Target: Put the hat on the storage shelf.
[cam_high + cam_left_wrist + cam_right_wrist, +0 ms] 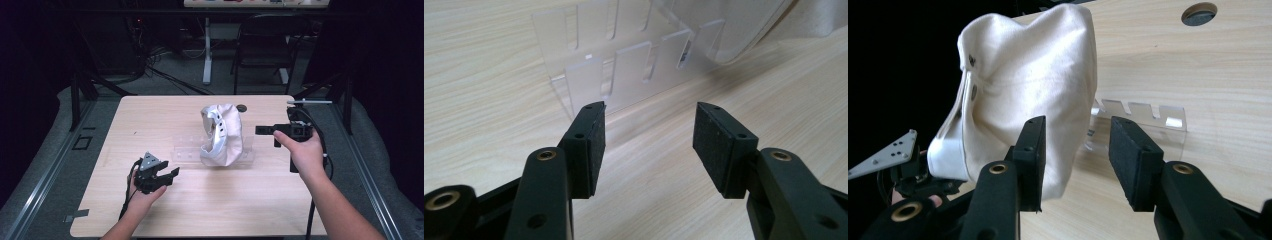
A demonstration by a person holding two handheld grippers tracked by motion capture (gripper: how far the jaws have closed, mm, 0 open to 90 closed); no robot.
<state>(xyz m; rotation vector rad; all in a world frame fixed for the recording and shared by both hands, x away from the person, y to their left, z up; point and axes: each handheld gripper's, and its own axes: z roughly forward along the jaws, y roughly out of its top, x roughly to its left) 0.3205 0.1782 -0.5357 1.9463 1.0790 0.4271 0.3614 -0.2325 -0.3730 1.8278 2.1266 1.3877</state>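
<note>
Sitting pretty much dead centre on the wooden table (150,210) is a white cap (222,132), propped up on a clear plastic rack (187,150) with slots cut along its edges, crown side facing the right gripper and the open underside with its eyelets facing up and left. The rack lies flat-ish across the table, sticking out past the cap on both sides. The left gripper (167,176) is down low at the near left part of the table, held in the person's left hand (142,197), pointing toward the rack's left end; in the left gripper view its jaws are spread wide with nothing between them, just bare table and the rack (624,70) a little way ahead, the cap's brim (734,30) peeking in top right. The right gripper (264,130) is up off the table to the right of the cap, held in the right hand (305,152), aimed sideways at it. In the right gripper view its jaws are also parted and holding nothing, the cap (1033,90) looms close ahead on the left and the rack's right end (1148,112) shows between the pads. A round hole (242,107) sits in the table just behind the cap
</note>
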